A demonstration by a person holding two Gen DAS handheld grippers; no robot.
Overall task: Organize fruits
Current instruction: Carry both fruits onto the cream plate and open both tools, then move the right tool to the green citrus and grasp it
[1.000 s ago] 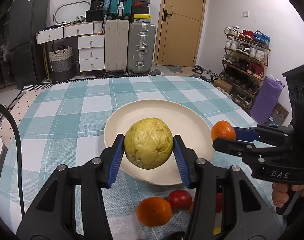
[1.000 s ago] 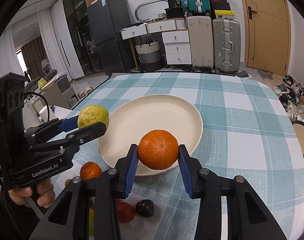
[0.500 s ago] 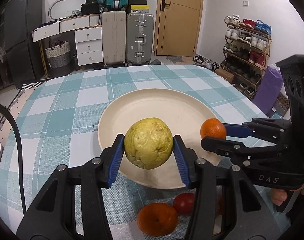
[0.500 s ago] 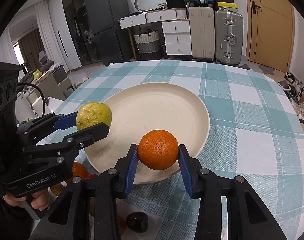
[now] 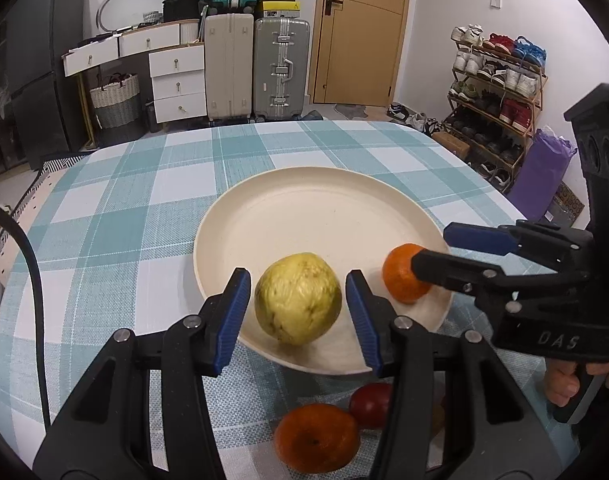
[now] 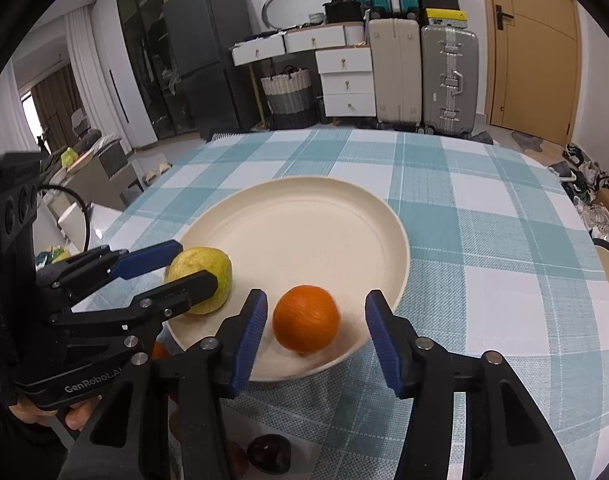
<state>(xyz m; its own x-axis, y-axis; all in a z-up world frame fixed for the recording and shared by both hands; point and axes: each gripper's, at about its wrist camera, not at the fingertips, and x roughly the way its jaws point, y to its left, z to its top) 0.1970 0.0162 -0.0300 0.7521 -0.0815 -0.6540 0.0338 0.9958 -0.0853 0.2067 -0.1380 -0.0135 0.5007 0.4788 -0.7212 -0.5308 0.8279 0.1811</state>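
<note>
Right gripper [image 6: 314, 326]: jaws just opened, wide, clear of the orange [image 6: 305, 318] lying at the plate's [image 6: 304, 216] near edge. Left gripper [image 5: 297, 312]: gaps both sides of the guava [image 5: 297, 303], also at near edge.

— How many fruits are on the cream plate [image 5: 304, 208]?
— Two: one yellow-green guava [image 5: 297, 298] and one orange [image 6: 305, 318].
— And off the plate, on the desk [image 5: 116, 216]?
— One more orange [image 5: 316, 436], one red fruit [image 5: 370, 404], and in the right wrist view one dark round fruit [image 6: 268, 452].
— Plates?
— One.
— Tongs?
— Two pairs: the left tongs [image 5: 297, 316] and the right tongs [image 6: 314, 336].
</note>
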